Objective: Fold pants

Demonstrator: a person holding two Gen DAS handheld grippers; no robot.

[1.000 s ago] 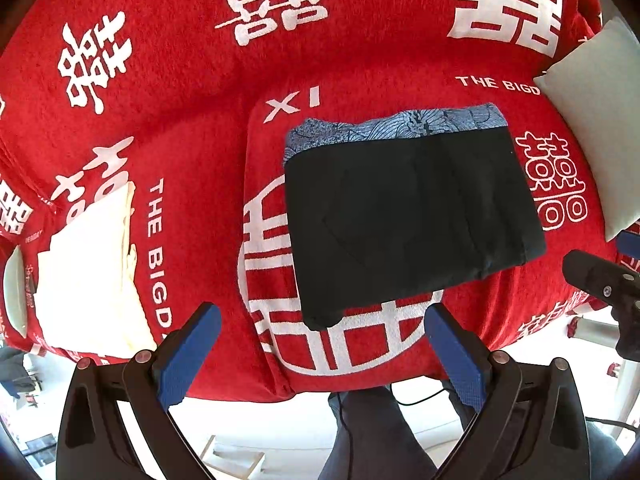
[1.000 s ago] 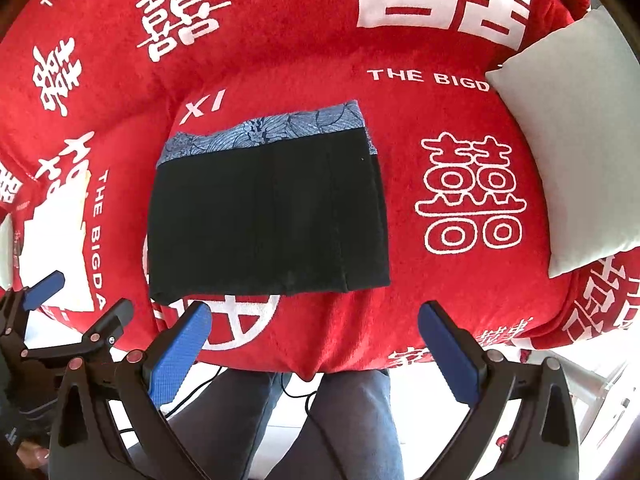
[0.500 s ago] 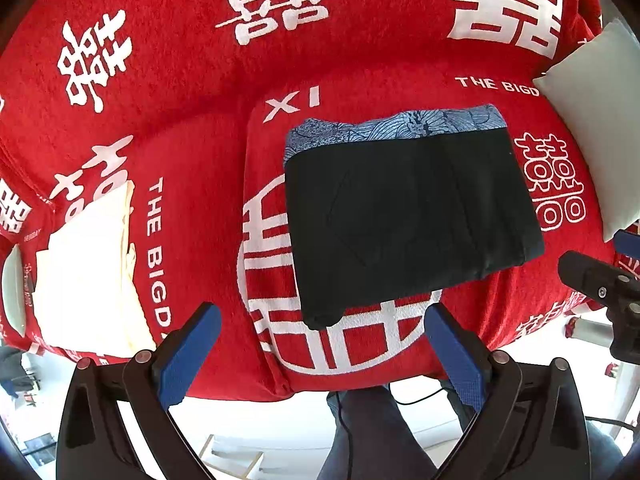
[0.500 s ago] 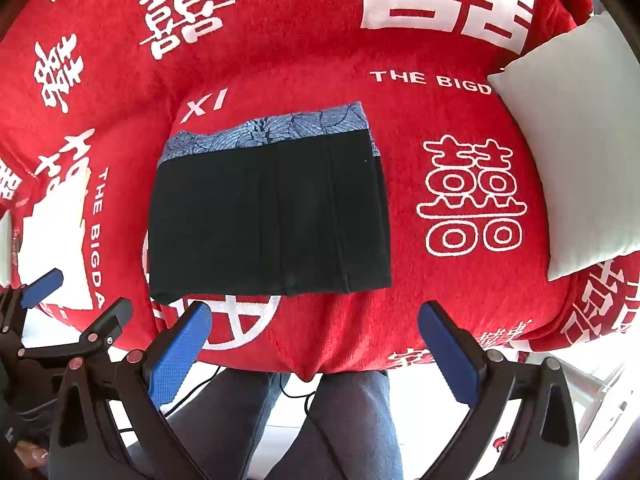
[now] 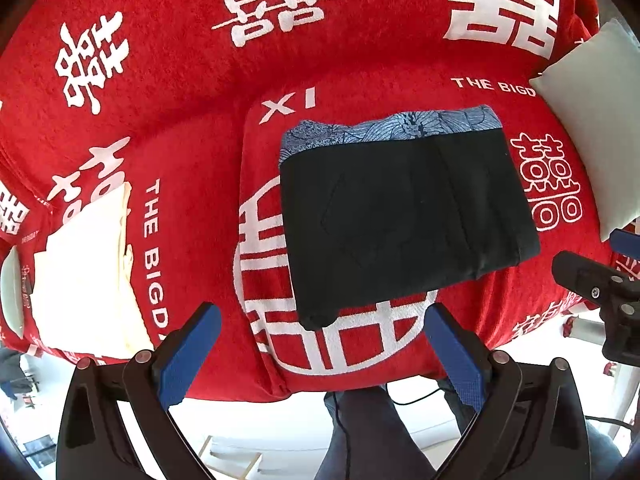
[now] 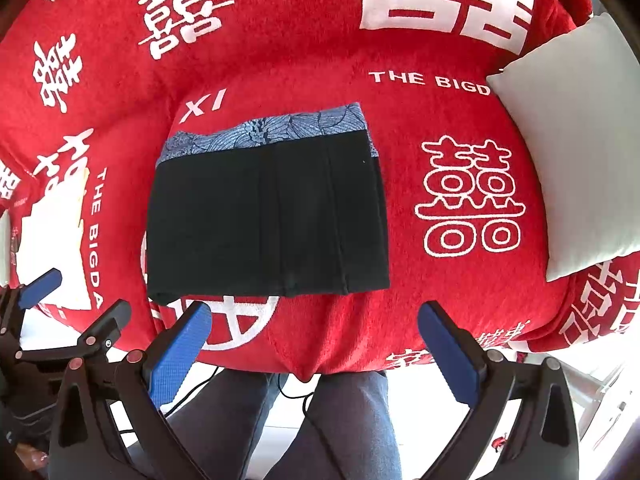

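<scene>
Both hand-held grippers, left [image 5: 320, 344] and right [image 6: 314, 344], gape; folded pants [image 5: 404, 216] lie crosswise, waistband far.

Both feeds came to me bright and evenly lit by daylight, with soft, faint shadows. The floor [image 6: 600, 392] below was blown out to near white. The black pants [image 5: 404, 220] lost most of their detail to darkness. Fisheye bending curved the red cover [image 6: 280, 32] strongly toward dark, vignetted corners. Focus stayed sharp at centre.
</scene>
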